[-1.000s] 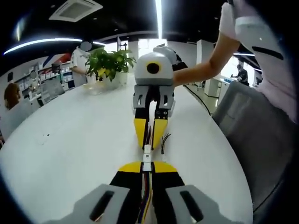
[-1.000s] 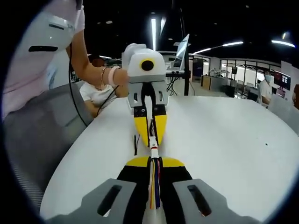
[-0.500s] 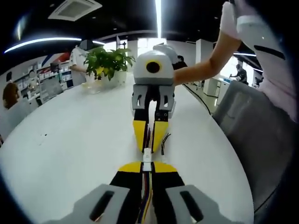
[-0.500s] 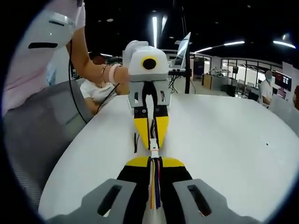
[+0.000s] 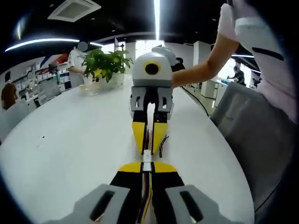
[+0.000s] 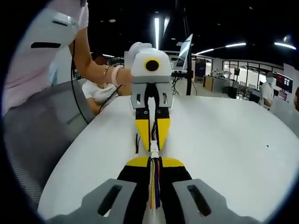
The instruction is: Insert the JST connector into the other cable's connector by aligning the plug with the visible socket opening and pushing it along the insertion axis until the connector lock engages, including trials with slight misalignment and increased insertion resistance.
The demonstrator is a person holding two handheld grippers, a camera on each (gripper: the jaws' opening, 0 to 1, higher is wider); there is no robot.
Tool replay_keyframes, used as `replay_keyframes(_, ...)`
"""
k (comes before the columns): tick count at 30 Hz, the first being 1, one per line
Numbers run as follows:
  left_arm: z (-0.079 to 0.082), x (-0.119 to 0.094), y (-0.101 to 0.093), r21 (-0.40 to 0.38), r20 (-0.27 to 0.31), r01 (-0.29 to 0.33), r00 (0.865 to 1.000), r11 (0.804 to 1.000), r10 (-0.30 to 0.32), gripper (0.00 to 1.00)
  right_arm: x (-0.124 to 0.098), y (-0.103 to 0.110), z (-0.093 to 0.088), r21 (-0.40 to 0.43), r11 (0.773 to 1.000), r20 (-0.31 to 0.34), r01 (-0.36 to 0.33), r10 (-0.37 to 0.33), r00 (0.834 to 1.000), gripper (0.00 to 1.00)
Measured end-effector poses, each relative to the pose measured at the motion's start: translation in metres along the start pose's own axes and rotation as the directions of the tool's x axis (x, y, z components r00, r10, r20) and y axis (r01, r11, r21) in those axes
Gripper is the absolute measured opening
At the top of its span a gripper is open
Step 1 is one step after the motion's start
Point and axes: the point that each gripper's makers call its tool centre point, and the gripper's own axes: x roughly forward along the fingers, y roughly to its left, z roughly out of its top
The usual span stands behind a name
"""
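In the left gripper view, the left tongs (image 5: 146, 166) are rising from the bottom edge with their yellow-tipped jaws pressed narrow around a bundle of coloured wires (image 5: 145, 196), and the white JST connector (image 5: 146, 158) is poking out just past the tips. Facing them head-on, the right tongs (image 5: 148, 148) are reaching in from the far side, jaws likewise squeezed together on their own thin wires, with the tips meeting the white connector so that the two pairs of tongs are lying nose to nose along one line above the white desk (image 5: 70, 144). Whether the two connector halves are fully seated is too small to tell.

In the right gripper view, the same meeting is showing from the other end: the right tongs (image 6: 154, 162) are gripping a wire bundle (image 6: 154, 186) of yellow, red and dark strands, the white connector (image 6: 153, 149) is sitting just beyond their tips, and the left tongs (image 6: 153, 143) are pointing straight back at it, closed on their cable.

A bare forearm (image 5: 201, 70) is stretching in from the upper right of the left gripper view to the back of the right tongs, and in the right gripper view a wrist (image 6: 112, 74) wearing a bracelet is holding the left tongs from the left. A potted plant (image 5: 106, 63) is standing far back on the desk.
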Motion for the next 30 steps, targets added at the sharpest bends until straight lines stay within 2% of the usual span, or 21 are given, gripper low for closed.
replay_keyframes(9, 0.0014, 0.0021, -0.0002, 0.038, 0.0, 0.001, 1.0, 0.999, -0.001, 0.0, -0.0018, -0.0006, -0.0006, -0.02, 1.0, -0.004, 0.003, -0.003, 1.0, 0.02)
replay_keyframes(14, 0.0053, 0.0012, 0.0026, 0.021, 0.02, -0.008, 1.0, 1.0, 0.008, 0.0, -0.0038, -0.0044, 0.0031, 0.008, 1.0, 0.024, 0.008, -0.008, 1.0, 0.01)
replay_keyframes(30, 0.0001, 0.0043, 0.0027, 0.022, -0.003, -0.004, 1.0, 1.0, 0.004, 0.0, 0.0007, -0.0058, -0.0023, 0.022, 1.0, 0.002, -0.001, 0.001, 1.0, 0.01)
